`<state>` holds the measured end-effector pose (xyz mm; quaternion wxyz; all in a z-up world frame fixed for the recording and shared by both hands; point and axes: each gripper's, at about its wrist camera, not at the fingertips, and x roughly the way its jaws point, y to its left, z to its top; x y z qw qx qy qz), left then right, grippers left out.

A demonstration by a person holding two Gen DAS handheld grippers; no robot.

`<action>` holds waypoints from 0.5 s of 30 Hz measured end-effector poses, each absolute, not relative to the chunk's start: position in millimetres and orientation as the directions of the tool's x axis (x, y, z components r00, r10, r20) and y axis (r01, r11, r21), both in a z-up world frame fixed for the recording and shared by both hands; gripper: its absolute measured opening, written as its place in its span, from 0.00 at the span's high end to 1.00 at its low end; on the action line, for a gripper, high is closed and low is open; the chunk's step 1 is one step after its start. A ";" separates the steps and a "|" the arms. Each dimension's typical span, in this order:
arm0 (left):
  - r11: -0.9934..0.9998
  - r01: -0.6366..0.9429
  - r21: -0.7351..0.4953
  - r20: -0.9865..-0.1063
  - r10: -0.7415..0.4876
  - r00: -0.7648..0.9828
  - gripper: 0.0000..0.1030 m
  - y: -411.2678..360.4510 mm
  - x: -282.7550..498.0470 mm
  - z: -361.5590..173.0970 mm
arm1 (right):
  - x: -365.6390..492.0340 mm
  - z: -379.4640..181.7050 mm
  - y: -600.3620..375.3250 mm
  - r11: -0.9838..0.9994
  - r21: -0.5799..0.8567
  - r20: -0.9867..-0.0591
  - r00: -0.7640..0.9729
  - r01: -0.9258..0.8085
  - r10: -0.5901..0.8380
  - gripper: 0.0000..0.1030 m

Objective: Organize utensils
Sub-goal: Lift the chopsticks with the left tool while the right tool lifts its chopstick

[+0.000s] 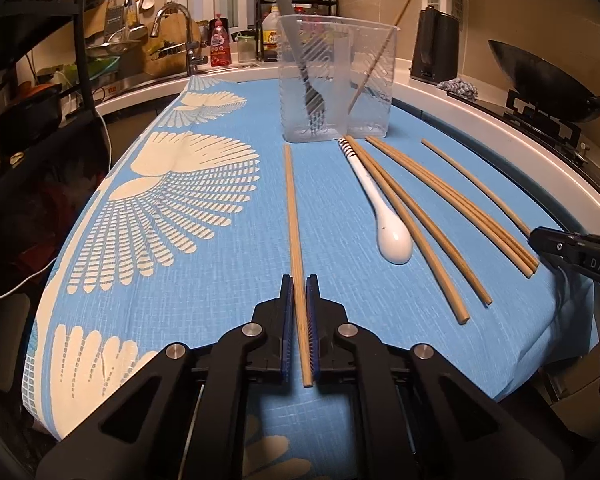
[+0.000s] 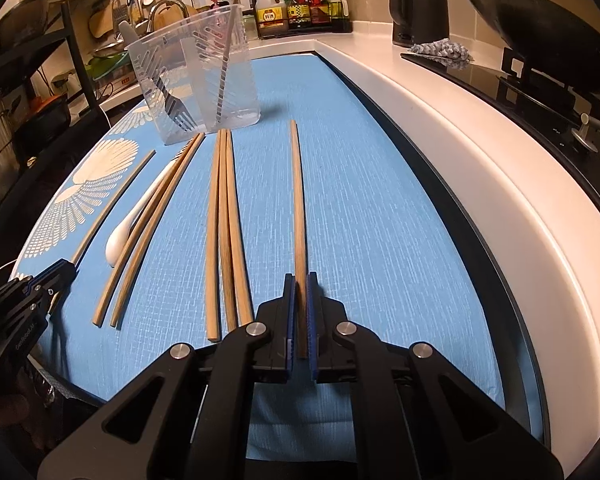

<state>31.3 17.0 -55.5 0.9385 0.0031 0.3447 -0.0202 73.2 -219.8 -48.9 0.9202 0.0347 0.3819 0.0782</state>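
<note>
Bamboo is what we hold in both hands: our left gripper (image 1: 300,284) is clamped on one pale, straight wooden chopstick (image 1: 293,208), our right gripper (image 2: 299,282) on another thin wooden chopstick (image 2: 298,200). Each lies flat on the blue patterned cloth (image 1: 228,280), tip towards the clear plastic divided holder (image 1: 336,80). We grip near the thick ends, presumably so each can be lifted and tipped into that holder, where a dark fork (image 1: 314,100) already stands.

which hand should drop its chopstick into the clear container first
Left, probably. Both jaws are shut on a chopstick, but the left gripper has its chopstick pointing at the clear container; the right gripper's chopstick points past it.
</note>
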 end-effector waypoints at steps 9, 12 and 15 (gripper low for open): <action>0.999 0.020 -0.037 -0.638 -0.039 0.769 0.93 24.1 27.4 -57.6 | 73.1 -50.0 -217.2 0.984 0.118 -0.694 0.698 -0.130 0.175 0.94; 0.999 0.017 -0.036 -0.635 -0.036 0.772 0.93 22.6 28.3 -58.0 | 74.1 -49.8 -216.2 0.985 0.110 -0.694 0.699 -0.136 0.174 0.94; 0.999 0.017 -0.038 -0.633 -0.037 0.773 0.93 22.7 28.4 -58.5 | 74.6 -50.0 -215.9 0.984 0.109 -0.692 0.699 -0.141 0.177 0.94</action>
